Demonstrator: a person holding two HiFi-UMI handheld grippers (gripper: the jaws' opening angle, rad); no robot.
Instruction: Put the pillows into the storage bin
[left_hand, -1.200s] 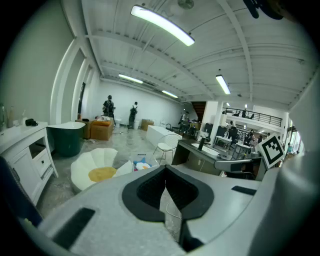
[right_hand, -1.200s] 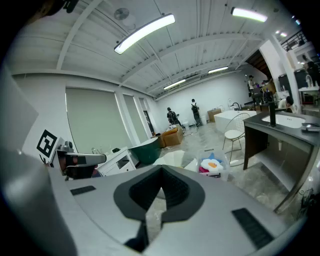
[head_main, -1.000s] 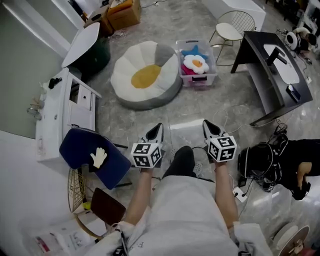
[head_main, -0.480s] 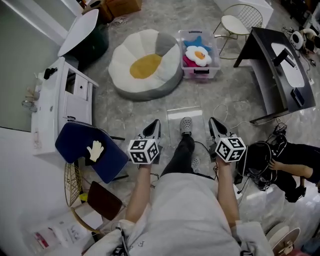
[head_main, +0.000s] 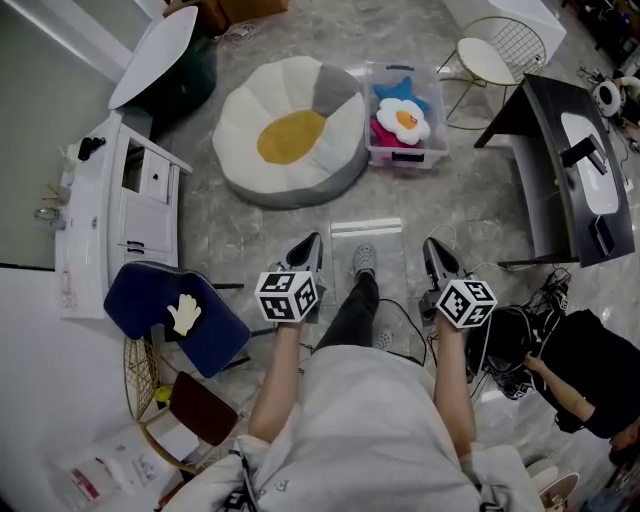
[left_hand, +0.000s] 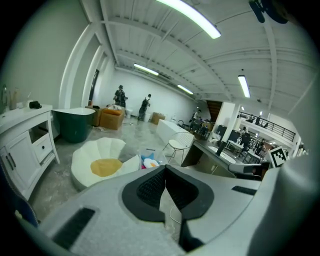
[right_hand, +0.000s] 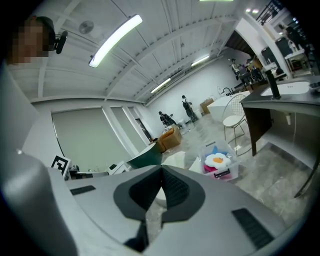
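Head view: left tool (head_main: 313, 241), right tool (head_main: 431, 244), jaws together.

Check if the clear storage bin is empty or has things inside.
Not empty: the storage bin holds a blue star pillow and a white flower pillow.

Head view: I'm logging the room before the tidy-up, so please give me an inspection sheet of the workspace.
Surface: grey marbled floor, hard and flat.
Job's things: clear storage bin, open, holds a white flower pillow, a blue star pillow and something pink; egg-shaped cushion lies on the floor beside it.
Clutter: clear flat panel, perhaps the bin's lid, with the person's shoe over it.
Claws: left claw and right claw both shut, empty, short of the bin.
Cables: black cables loop by the person's feet.
Surroundings: white cabinet, black desk, wire chair, blue seat with a white glove; another person at lower right.
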